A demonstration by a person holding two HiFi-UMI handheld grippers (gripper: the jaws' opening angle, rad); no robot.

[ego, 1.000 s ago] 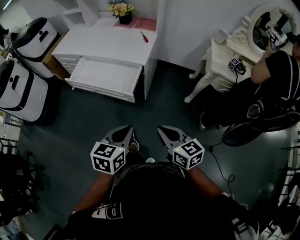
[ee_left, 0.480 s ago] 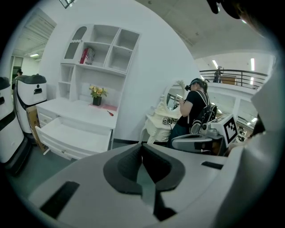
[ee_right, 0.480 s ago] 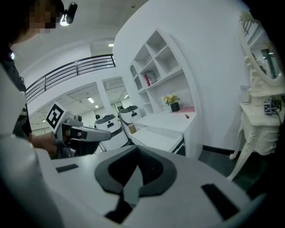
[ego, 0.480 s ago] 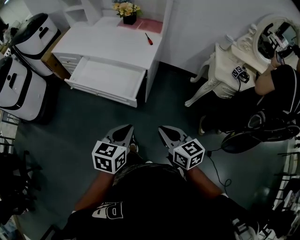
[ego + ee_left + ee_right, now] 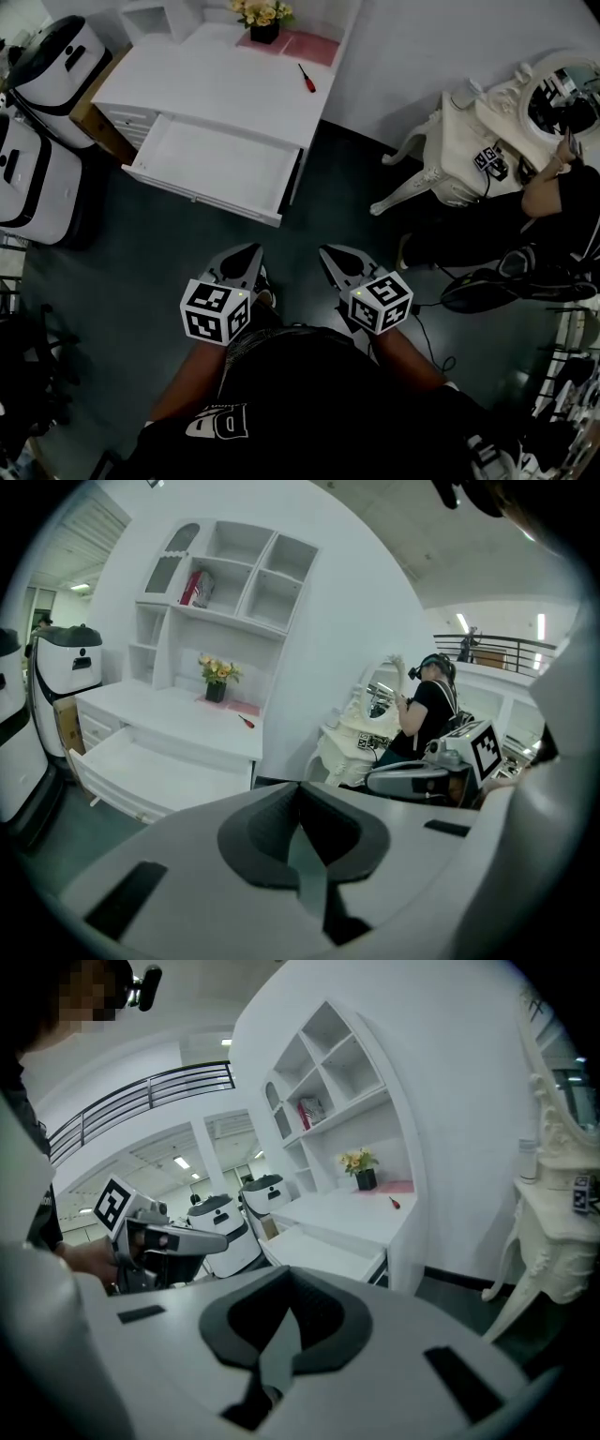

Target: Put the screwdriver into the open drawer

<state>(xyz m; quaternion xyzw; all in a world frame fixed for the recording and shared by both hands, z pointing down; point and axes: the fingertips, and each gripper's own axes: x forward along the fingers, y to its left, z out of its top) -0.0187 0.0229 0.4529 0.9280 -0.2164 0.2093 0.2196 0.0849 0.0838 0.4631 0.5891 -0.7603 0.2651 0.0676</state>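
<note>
Screwdriver [image 5: 307, 77], one; open drawer [image 5: 216, 165], one

The screwdriver [image 5: 307, 78] is small, with a red handle and a dark shaft; it lies flat and slanted on the white desk [image 5: 206, 89], near its back right corner, just beside a pink mat [image 5: 302, 45]. The drawer [image 5: 220, 159], white and shallow, stands pulled fully out of the desk's front, well apart from the screwdriver
</note>
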